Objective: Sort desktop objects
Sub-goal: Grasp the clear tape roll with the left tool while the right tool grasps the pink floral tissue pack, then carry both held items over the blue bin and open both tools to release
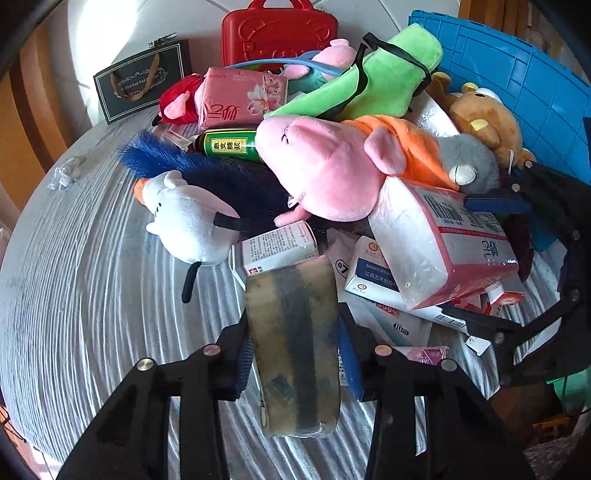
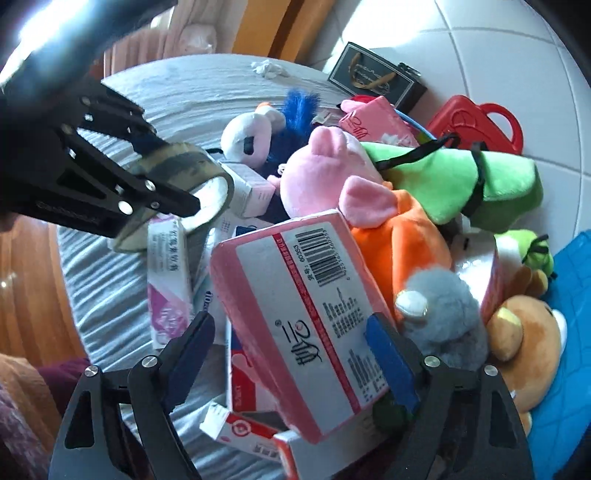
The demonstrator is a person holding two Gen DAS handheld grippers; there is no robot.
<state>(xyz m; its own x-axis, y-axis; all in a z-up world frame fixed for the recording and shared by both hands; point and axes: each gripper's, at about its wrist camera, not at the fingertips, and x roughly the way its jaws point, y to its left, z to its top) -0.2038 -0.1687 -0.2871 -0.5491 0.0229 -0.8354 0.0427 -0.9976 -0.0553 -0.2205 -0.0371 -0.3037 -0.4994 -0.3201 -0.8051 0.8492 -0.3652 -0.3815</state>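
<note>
Tape (image 1: 293,343) sits clamped between the fingers of my left gripper (image 1: 295,365), the roll held just above the striped tablecloth (image 1: 74,295). My right gripper (image 2: 295,354) has its fingers apart on either side of a pink tissue pack (image 2: 295,302), one blue pad touching its printed face. Beyond the tape lies a heap of medicine boxes (image 1: 277,247), then a pink pig toy (image 1: 325,166), a green plush (image 1: 369,77), a blue crate (image 1: 517,85), and farthest back a red case (image 1: 277,33).

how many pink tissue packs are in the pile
2: one tissue pack between the right gripper's fingers at the pile's near side, another pack at the back by the red case. More may be buried.
</note>
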